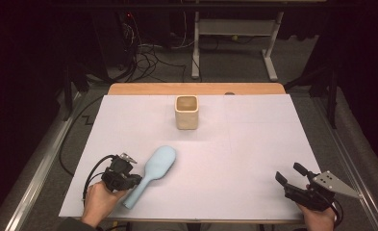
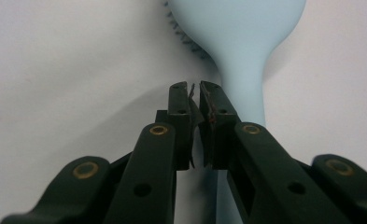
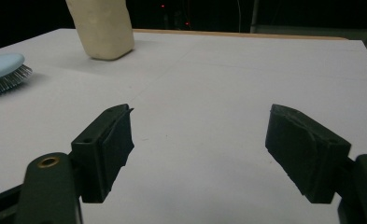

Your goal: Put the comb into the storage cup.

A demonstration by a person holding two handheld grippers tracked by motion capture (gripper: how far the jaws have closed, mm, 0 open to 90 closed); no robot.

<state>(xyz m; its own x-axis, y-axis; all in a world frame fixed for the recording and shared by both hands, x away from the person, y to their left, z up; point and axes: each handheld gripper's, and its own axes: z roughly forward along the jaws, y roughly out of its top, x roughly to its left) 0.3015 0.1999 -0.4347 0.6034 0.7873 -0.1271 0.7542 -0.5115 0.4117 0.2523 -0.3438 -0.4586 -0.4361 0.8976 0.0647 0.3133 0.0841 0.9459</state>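
Pale-blue hairbrush [image 1: 153,174] lying on white tabletop [image 1: 254,159] near my left tool [image 1: 129,179], beige cup [image 1: 186,111] further back, left gripper view: jaws pressed together over brush handle, grip on it uncertain, right gripper view: my right tool [image 3: 200,149] spread wide above bare tabletop.

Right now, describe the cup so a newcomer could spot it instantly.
Start at the white table and look toward its far edge, near the middle. The cup stands there upright and alone, cream, squarish and open-topped, unlike the pale blue hairbrush lying flat near the front.
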